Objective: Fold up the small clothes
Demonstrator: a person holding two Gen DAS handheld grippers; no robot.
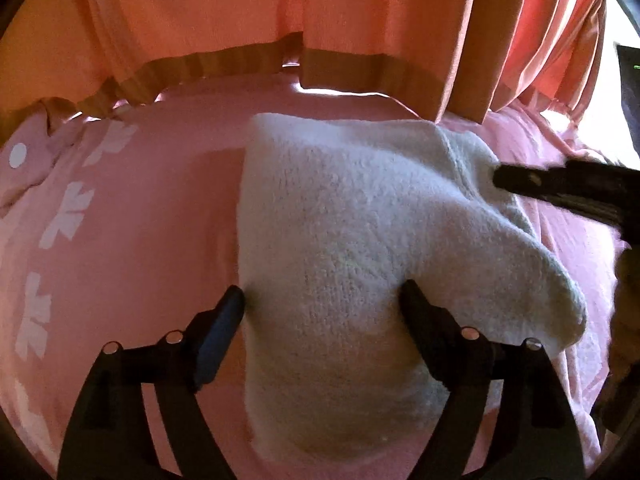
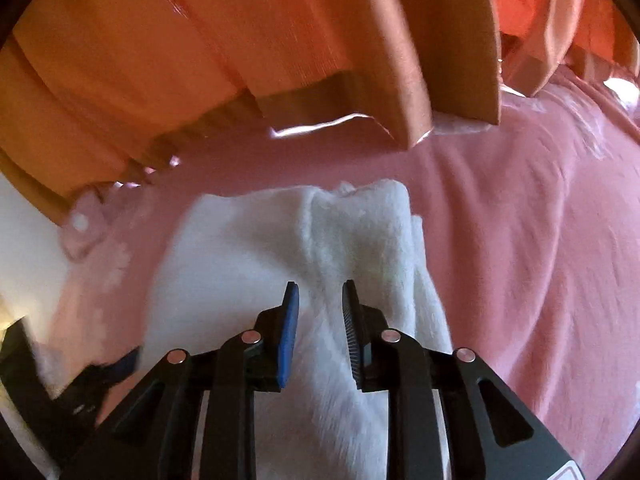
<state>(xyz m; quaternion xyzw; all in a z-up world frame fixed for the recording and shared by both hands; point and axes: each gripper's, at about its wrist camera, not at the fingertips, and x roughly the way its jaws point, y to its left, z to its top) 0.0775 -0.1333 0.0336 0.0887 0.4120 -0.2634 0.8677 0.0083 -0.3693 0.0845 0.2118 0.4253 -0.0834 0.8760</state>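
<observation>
A white fluffy garment lies folded on the pink sheet, with a flap running toward the lower right. My left gripper hovers over its near part with jaws wide open. One finger is at the cloth's left edge, the other is over the cloth, and nothing is pinched. In the right wrist view the same garment lies bunched in a ridge. My right gripper stands just above it, pads a narrow gap apart and not pressing on cloth. The right gripper enters from the right, and the left gripper shows at lower left.
Orange curtains hang along the far edge of the bed, their hem just above the sheet. White flower prints run along the sheet's left side. A dark object stands at the far right by bright light.
</observation>
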